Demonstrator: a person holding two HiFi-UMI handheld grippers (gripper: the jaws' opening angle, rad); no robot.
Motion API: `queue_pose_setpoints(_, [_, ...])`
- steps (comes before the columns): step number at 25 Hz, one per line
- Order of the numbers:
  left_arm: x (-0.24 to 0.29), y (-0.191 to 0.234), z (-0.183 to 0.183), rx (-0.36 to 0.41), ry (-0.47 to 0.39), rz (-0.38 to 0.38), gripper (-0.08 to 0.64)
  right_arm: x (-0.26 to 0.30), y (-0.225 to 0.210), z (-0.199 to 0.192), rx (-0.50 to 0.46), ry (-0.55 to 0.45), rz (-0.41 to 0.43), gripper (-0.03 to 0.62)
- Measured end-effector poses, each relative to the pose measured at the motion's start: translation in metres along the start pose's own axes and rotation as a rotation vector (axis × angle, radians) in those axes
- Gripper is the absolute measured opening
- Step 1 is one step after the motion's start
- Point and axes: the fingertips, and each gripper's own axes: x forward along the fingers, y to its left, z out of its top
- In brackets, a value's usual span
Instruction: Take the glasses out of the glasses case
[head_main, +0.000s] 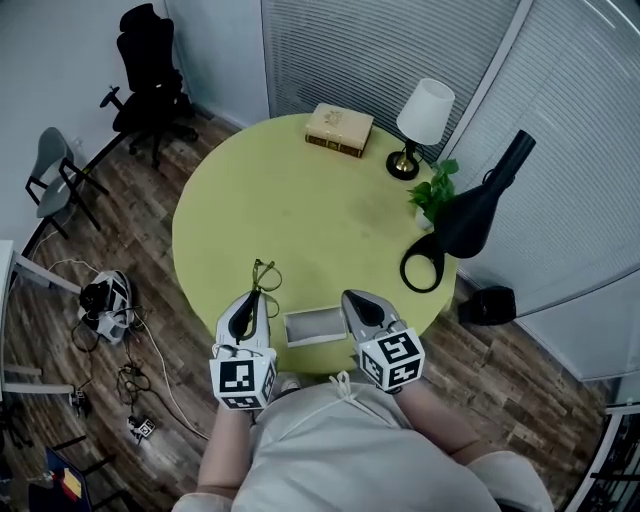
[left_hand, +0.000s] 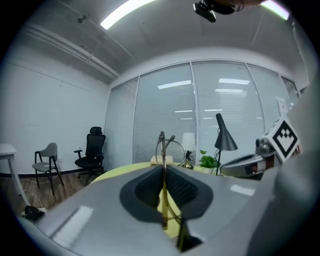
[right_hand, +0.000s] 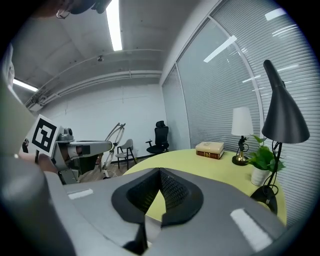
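Observation:
Thin metal-framed glasses (head_main: 265, 275) stick out from my left gripper (head_main: 252, 298), which is shut on their frame just above the yellow-green table's (head_main: 300, 200) front edge. In the left gripper view the glasses (left_hand: 162, 150) stand edge-on, pinched between the closed jaws of that gripper (left_hand: 163, 190). The open grey glasses case (head_main: 313, 326) lies on the table between both grippers. To its right my right gripper (head_main: 352, 297) is shut with nothing in it (right_hand: 159, 192). From the right gripper view the glasses (right_hand: 114, 135) rise above the left gripper (right_hand: 80, 147).
At the table's far side lie a book (head_main: 339, 129) and a white-shaded lamp (head_main: 424, 115). A small plant (head_main: 435, 190) and a black desk lamp (head_main: 470, 215) stand at the right edge. An office chair (head_main: 150, 75) and cables (head_main: 105, 300) are on the floor, left.

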Motion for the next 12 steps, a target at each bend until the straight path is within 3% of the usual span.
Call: queue_pose_setpoints(12, [0.004, -0.015, 0.003, 0.028, -0.003, -0.007, 0.015, -0.006, -0.013, 0.007, -0.001, -0.012, -0.070, 0.000])
